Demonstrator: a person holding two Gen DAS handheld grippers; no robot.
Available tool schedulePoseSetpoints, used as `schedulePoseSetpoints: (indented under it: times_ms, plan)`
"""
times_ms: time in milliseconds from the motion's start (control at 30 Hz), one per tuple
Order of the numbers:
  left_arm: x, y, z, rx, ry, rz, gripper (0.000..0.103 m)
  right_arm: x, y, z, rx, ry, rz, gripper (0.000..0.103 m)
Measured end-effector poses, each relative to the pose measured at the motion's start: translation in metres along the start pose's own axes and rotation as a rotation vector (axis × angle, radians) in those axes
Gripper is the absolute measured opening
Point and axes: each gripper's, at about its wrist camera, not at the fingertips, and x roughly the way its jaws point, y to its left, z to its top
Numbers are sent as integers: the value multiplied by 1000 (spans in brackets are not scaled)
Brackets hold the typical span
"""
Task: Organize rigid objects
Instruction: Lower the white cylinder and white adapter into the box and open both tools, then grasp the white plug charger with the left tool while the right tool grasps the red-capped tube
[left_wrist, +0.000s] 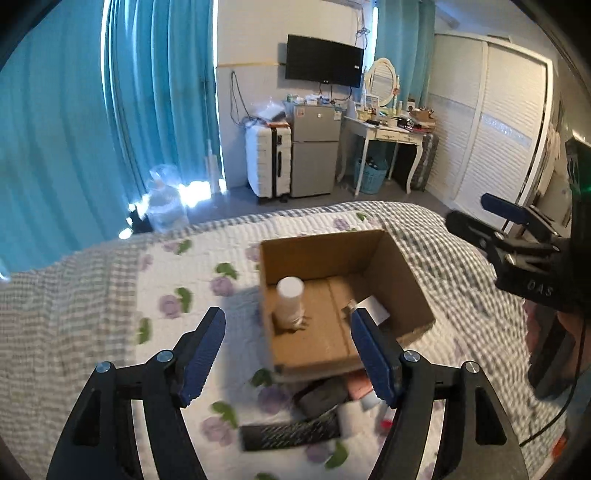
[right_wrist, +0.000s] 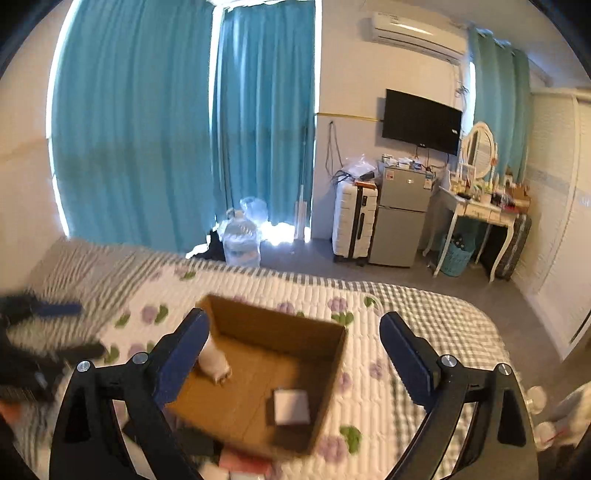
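An open cardboard box (left_wrist: 343, 291) with plain brown, matte walls sits on a bed covered by a quilted bedspread (left_wrist: 110, 295), white in the middle with purple flowers and green leaves, grey-and-white checked toward the edges. Inside the box a white cylindrical bottle (left_wrist: 290, 301) stands upright near the left wall, its flat round top facing up, and a small white rectangular box (right_wrist: 291, 406) lies flat on the cardboard floor nearer the opposite side. The left tongs (left_wrist: 288, 354) hang above the near edge of the box with their jaws spread wide and nothing between the blue ribbed pads; the black arms carry silver pivot screws. The right tongs (right_wrist: 295, 354) are likewise spread wide and empty, over the same box from the other side. In front of the box, on the bedspread, lies a blurred cluster of things: a dark flat ribbed object (left_wrist: 291, 430), a dark pouch-like shape (left_wrist: 321, 397) and something pink (left_wrist: 358, 386), too smeared to make out further. Beyond the bed hang teal curtains (right_wrist: 147, 129), with a white ribbed suitcase (right_wrist: 352, 221) beside a small grey fridge (right_wrist: 400, 214).
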Motion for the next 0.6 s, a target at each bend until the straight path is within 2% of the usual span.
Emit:
schedulePoseSetpoints:
  times_ms: [167, 267, 333, 500, 600]
  plan:
    - [-21, 10, -41, 2, -30, 75, 77, -44, 27, -33, -70, -12, -18, 94]
    - [-7, 16, -71, -72, -5, 100, 77, -38, 35, -68, -43, 67, 9, 94]
    - [9, 18, -91, -106, 41, 122, 77, -24, 34, -96, -8, 158, 17, 94]
    - [48, 18, -142, -186, 189, 169, 77, 6, 30, -162, 41, 316, -32, 94]
    - [64, 12, -162, -166, 262, 178, 77, 21, 21, -193, 127, 390, -54, 94]
